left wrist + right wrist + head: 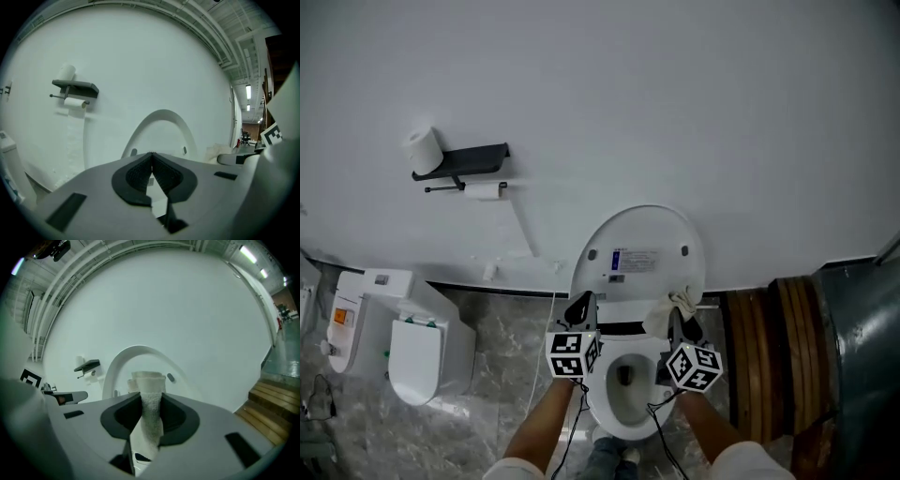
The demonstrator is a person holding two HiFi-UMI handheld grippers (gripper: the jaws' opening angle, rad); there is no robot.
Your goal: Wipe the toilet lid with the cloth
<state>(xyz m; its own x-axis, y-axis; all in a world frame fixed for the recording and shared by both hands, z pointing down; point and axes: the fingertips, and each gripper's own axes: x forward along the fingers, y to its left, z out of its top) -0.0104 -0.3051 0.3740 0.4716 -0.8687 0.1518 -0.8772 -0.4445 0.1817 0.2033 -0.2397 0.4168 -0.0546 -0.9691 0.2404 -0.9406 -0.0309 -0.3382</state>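
While your right gripper (149, 397) keeps its dark, ribbed pads clamped on the cloth (151, 420), a pale, nubbly terry strip that stands up between them in a folded wad, your left gripper (151, 158) has its own ribbed pads (139, 176) pressed together tip to tip, with nothing caught between them.

You hold both grippers over the toilet bowl (623, 412), a rounded white ceramic basin, with one gripper at each side of it. Each gripper carries its cube of black-and-white square markers.

Ahead of you the toilet lid (637, 239) stands raised against the plain matte white wall (675, 112). It is a smooth, glossy oval with two small dark bumpers and a printed label on the face turned toward you.

From the head view the cloth sits at the lid's lower right edge. Whether it touches the plastic you cannot tell.

To your left a dark metal shelf (467, 159) holds one paper roll (422, 147). Curved wooden steps (769, 352) lie to your right, on veined grey stone floor (502, 328).
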